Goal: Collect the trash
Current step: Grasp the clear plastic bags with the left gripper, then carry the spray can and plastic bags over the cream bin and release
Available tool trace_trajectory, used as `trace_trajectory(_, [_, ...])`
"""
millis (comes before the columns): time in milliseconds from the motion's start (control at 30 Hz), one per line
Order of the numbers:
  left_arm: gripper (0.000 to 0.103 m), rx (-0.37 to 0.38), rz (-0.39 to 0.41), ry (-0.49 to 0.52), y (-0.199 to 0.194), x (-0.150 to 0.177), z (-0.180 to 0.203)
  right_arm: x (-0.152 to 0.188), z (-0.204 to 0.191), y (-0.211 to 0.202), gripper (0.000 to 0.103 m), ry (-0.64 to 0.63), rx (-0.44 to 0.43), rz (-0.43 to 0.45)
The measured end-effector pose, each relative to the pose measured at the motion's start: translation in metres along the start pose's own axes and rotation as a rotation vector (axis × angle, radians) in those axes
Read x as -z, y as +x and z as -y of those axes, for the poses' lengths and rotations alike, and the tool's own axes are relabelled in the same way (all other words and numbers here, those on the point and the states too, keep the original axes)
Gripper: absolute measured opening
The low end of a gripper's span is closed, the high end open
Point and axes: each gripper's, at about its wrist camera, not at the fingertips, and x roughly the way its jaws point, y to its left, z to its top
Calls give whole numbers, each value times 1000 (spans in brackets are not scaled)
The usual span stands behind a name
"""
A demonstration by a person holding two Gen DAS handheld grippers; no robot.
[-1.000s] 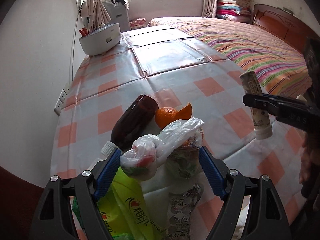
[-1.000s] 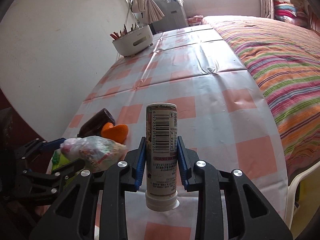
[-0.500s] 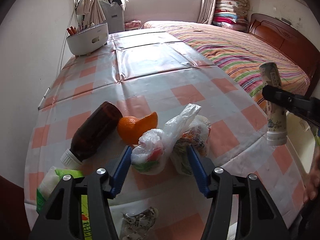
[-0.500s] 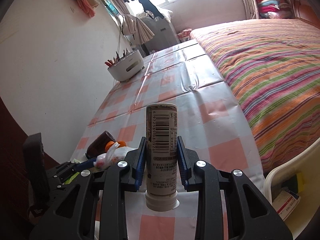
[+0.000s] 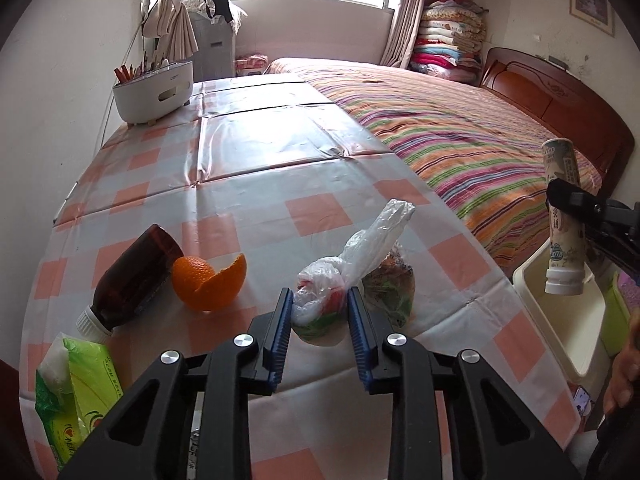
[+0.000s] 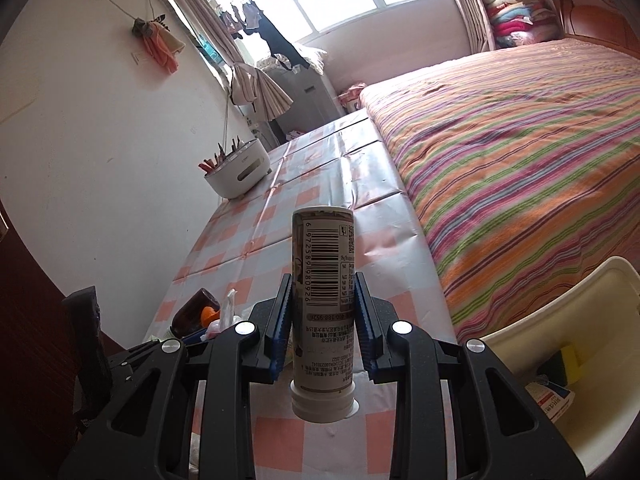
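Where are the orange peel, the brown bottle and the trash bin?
orange peel (image 5: 208, 286): left wrist view, its rounded outside.
brown bottle (image 5: 134, 278): left wrist view, mid-body.
trash bin (image 6: 560, 304): right wrist view, inner wall.

Knotted bag & capped bottle, both gripped.

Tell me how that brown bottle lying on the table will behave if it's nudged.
The brown bottle lies on its side on the glossy tablecloth, so it would probably roll. The orange peel touching it may block rolling that way. It looks rigid; its weight is unclear.
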Motion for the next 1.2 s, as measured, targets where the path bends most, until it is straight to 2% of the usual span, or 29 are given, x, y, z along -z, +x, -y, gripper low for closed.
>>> trace_trajectory(367, [26,109,112,18,-38,-11,34,-4,25,-21,28,30,42,63])
trace_trajectory(733, [26,170,101,52,-34,-12,68,-6,54,-51,28,52,90,113])
trace_trajectory(1200, [26,272,67,123,-20,-5,136,-4,110,-95,28,99,222,181])
